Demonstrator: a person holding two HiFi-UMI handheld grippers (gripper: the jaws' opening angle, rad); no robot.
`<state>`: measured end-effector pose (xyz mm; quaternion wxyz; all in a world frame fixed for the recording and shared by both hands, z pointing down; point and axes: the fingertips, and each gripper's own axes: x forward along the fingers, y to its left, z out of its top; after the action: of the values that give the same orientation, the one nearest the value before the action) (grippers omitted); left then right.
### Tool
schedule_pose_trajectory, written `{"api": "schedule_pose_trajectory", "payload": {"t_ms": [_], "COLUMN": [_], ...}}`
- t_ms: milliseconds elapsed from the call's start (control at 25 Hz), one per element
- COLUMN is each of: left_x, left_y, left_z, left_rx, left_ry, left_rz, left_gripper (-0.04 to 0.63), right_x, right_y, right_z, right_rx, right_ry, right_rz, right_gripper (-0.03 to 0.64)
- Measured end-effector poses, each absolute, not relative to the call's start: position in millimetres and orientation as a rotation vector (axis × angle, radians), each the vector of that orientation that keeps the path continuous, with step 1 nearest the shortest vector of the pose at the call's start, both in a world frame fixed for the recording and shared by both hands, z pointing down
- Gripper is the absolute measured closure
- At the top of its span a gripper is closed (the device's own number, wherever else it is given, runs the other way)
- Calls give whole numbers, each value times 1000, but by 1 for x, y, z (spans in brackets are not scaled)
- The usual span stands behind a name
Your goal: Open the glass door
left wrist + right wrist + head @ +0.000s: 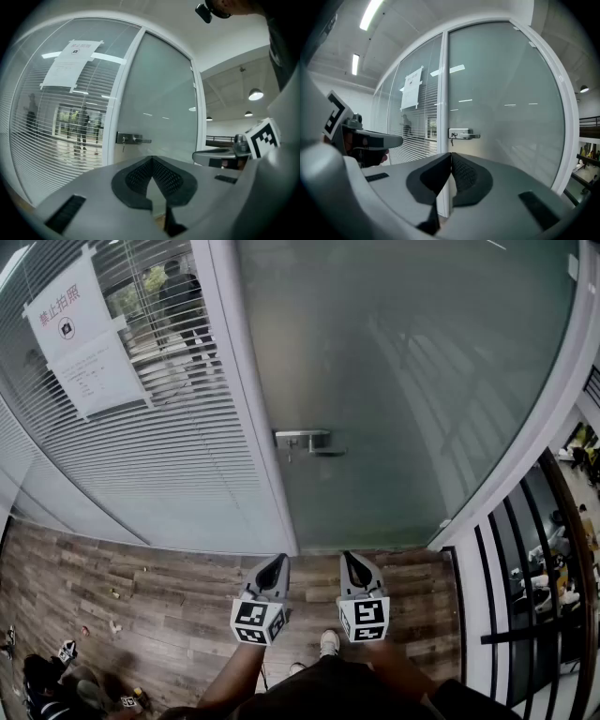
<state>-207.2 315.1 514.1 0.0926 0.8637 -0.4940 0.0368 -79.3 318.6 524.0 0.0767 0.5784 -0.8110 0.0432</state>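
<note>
A frosted glass door in a white frame stands closed ahead of me. Its metal lever handle sits at the door's left edge, with a key hanging under the lock; the handle shows in the left gripper view and the handle in the right gripper view too. My left gripper and right gripper are held side by side low in front of the door, well short of the handle. Both are shut with nothing between their jaws; the tips meet in the left gripper and the right gripper.
Left of the door is a glass wall with white blinds and a paper notice; a person stands behind it. Wood flooring lies underfoot. A black railing runs along the right. Bags and small items lie at bottom left.
</note>
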Motion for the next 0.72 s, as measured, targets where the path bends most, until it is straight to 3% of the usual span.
{"api": "schedule_pose_trajectory", "payload": {"t_ms": [720], "left_x": [-180], "left_y": [233], "left_z": [508], "left_rx": [2569], "left_ry": [-1522], "left_rz": [83], "left_gripper": [597], "right_x": [-73], "right_y": [231], "right_z": [513], "right_rx": [1625], "right_ry": [-2494], "right_rz": [68], "right_gripper": [601]}}
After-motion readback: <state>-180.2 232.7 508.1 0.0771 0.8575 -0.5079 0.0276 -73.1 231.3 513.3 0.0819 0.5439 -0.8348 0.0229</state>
